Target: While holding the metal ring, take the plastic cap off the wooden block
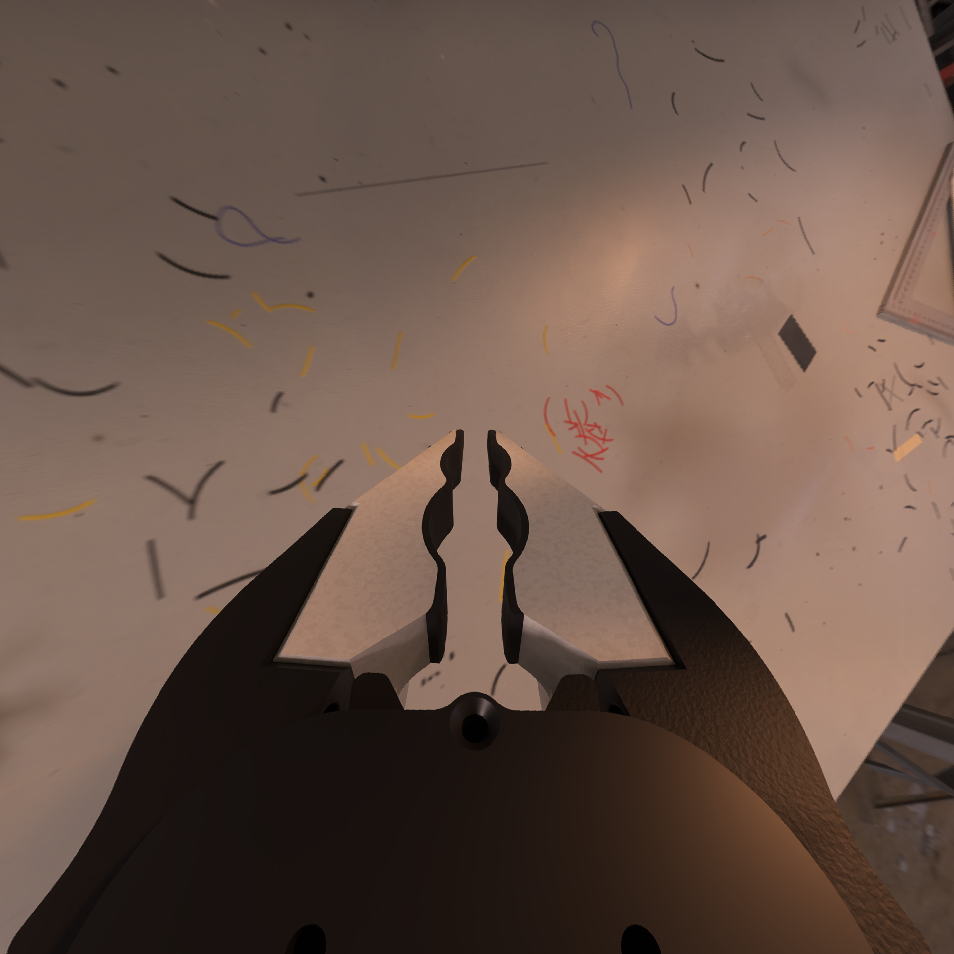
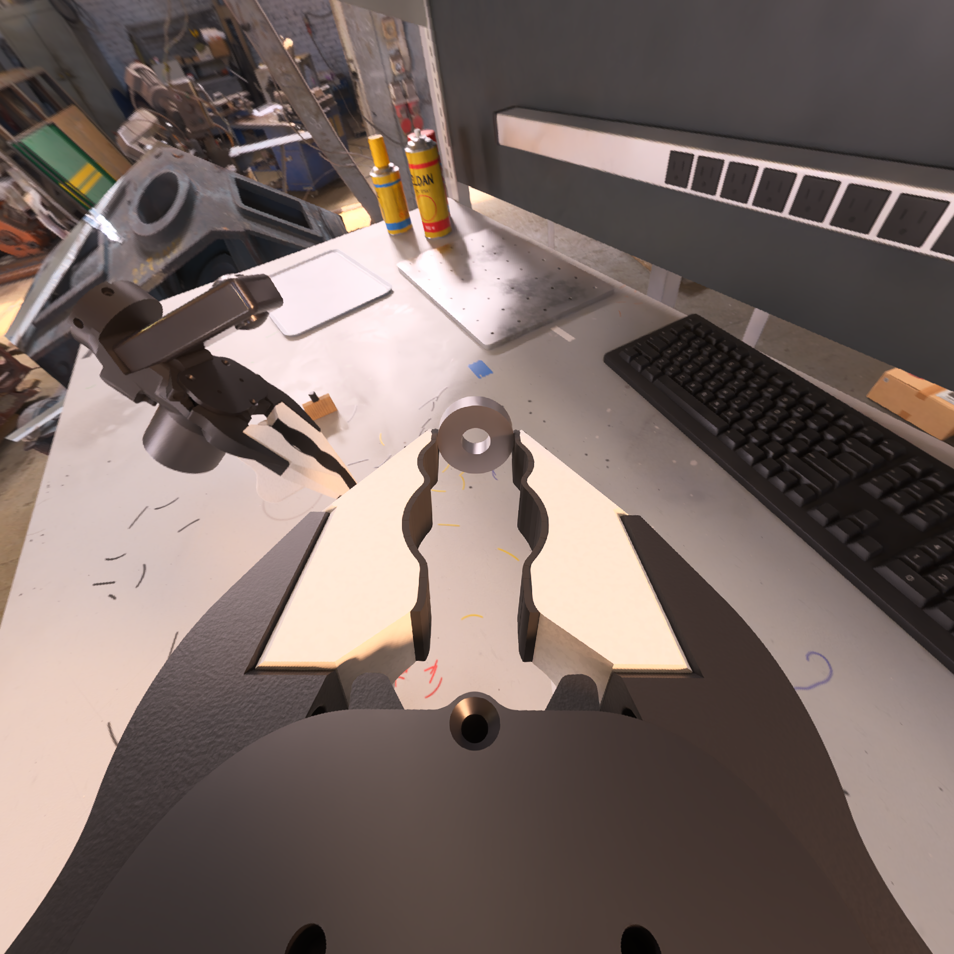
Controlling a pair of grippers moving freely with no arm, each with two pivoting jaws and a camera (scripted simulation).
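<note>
My right gripper (image 2: 475, 436) is shut on the metal ring (image 2: 453, 450) and holds it upright at the fingertips, above the white table (image 2: 155, 593), with the hole facing the camera. The small wooden block (image 2: 322, 408) lies on the table beyond it to the left, with a black plastic cap (image 2: 313, 397) at its left end. My left gripper (image 1: 475, 433) hangs over the scribbled tabletop with its jaws nearly together and nothing between them. In the right wrist view the left gripper (image 2: 343, 475) points down just in front of the block, not touching it.
A black keyboard (image 2: 805, 439) lies at the right. A perforated metal plate (image 2: 506, 289), a white tray (image 2: 330, 289) and two spray cans (image 2: 413, 191) stand at the back. A cardboard box (image 2: 908, 397) sits far right. The table's edge (image 1: 877, 733) runs close by the left gripper.
</note>
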